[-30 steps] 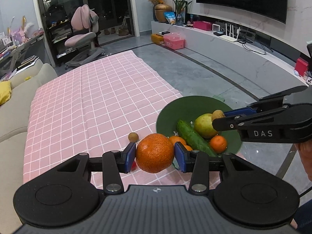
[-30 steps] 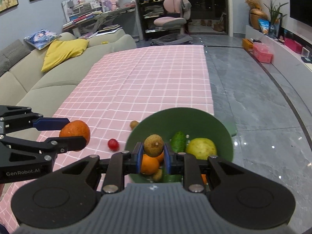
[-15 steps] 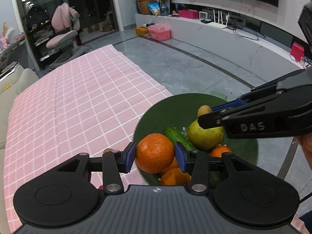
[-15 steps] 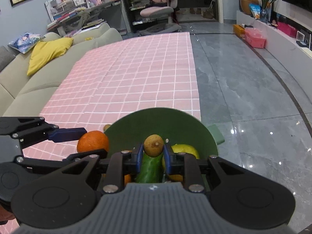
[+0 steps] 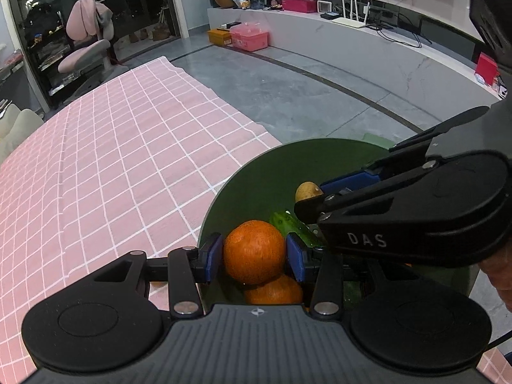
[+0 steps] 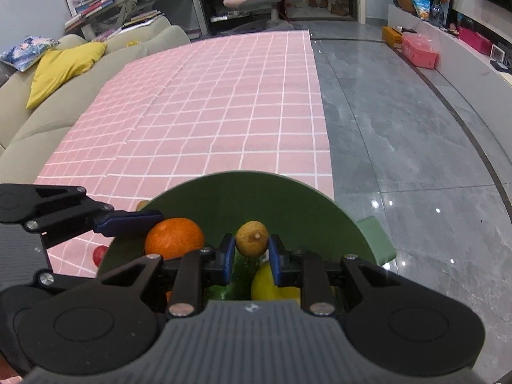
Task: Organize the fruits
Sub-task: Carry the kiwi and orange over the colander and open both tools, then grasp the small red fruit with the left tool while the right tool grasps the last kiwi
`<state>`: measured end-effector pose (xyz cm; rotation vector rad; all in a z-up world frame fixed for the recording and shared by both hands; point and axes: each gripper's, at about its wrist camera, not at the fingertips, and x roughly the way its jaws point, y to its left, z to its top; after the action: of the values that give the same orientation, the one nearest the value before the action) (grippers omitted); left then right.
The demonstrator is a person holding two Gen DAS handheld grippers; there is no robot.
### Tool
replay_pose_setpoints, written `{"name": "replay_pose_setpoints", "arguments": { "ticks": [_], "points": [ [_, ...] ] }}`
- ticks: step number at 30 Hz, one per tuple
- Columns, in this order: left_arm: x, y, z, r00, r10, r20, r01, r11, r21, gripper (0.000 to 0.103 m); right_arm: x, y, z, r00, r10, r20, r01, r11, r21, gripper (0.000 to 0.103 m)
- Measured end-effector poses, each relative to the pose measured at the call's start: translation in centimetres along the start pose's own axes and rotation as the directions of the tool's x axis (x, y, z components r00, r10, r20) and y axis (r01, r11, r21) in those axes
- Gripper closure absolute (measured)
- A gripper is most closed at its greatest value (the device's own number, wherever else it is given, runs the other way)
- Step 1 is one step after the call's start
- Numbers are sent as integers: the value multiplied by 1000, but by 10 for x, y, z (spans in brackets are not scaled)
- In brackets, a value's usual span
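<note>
While both tools hang over the green bowl (image 6: 288, 198) at the near edge of the worktop (image 5: 112, 160) with its pink checked cloth (image 6: 224, 112), each grips one fruit. The left hand-held gripper (image 5: 254, 252) is clenched on a large orange (image 5: 254, 251), its blue pads (image 5: 212, 256) pressing both sides, above another orange (image 5: 275, 292) in the bowl. The right hand-held gripper (image 6: 252, 254) is clamped on a small tan-yellow round fruit (image 6: 252, 238), held over a cucumber (image 6: 243, 275) and a yellow fruit (image 6: 268, 283) inside the bowl. A small red fruit (image 6: 100, 254) lies on the cloth just beside the bowl's left rim.
</note>
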<state>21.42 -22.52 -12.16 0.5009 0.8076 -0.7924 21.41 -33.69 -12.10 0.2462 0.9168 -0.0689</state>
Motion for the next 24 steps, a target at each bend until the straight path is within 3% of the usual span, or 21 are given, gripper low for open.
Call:
{"name": "replay_pose_setpoints", "arguments": {
  "ticks": [16, 20, 24],
  "points": [
    [5, 1, 6, 1000, -20, -6, 20, 1000, -19, 53, 17, -11, 4, 1000, -13, -19, 13, 1000, 25, 82],
    [-14, 5, 10, 997, -45, 57, 47, 998, -41, 42, 10, -14, 9, 1000, -7, 2, 6, 998, 58, 77],
    [-35, 9, 14, 995, -26, 92, 31, 998, -53, 41, -4, -11, 16, 999, 3, 32, -5, 998, 61, 77]
  ]
}}
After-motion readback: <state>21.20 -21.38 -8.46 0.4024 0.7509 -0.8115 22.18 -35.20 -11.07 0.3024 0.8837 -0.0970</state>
